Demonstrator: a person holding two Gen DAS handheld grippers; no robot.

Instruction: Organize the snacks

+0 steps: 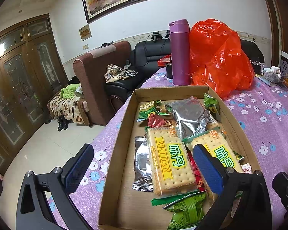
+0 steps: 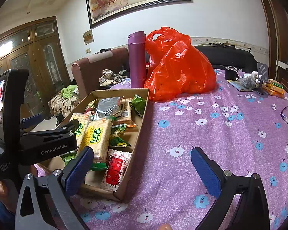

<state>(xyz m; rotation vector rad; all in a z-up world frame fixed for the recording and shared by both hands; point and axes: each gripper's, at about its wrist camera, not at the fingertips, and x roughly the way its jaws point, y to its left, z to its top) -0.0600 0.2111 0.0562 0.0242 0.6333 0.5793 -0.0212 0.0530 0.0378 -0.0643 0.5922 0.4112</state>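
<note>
I have the left gripper [image 1: 144, 159] spread wide over the near end of the cardboard box [image 1: 113, 153], nothing between its fingers, one pad outside the box's left wall and the other over the cracker packs [image 1: 169, 161]. The box holds the snacks, green packets at 6 o'clock and a silver pouch [image 1: 190, 115] at 12. My right gripper [image 2: 142, 164] is also wide open and empty above the purple tablecloth [image 2: 211, 126], box at its 10 o'clock, red bag [image 2: 180, 69] at 12
</note>
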